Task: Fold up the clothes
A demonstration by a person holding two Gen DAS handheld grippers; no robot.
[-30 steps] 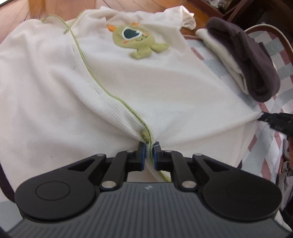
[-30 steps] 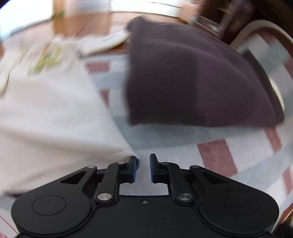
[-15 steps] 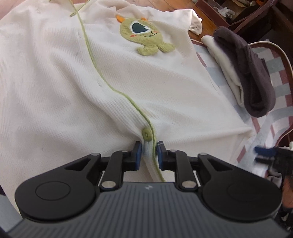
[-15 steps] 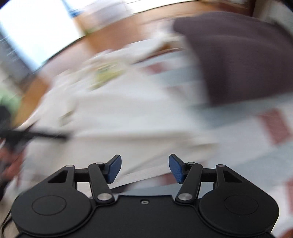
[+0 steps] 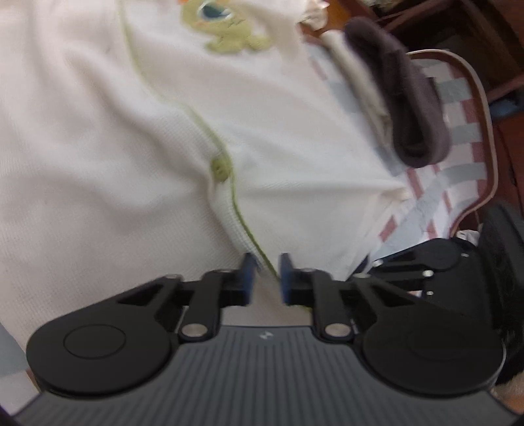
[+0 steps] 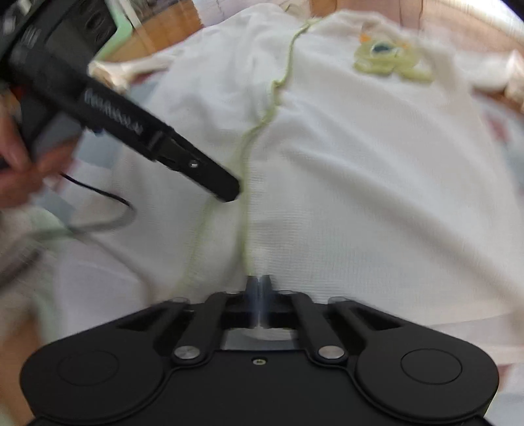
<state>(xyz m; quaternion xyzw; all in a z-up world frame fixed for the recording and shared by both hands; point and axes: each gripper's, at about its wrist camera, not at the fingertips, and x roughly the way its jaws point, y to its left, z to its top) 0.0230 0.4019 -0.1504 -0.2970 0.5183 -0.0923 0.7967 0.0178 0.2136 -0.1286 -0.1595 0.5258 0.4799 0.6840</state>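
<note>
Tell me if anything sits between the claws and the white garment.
Nothing visible does. The left claw is open with the garment's green-trimmed edge running between its fingers. The right claw looks shut on the garment's near edge, though blur hides the contact. The folded dark cloth lies off to the side.

You have one cream garment spread across the frame, bearing one green monster patch at top centre and one green button. At upper right, count one folded dark garment on one folded cream piece.
</note>
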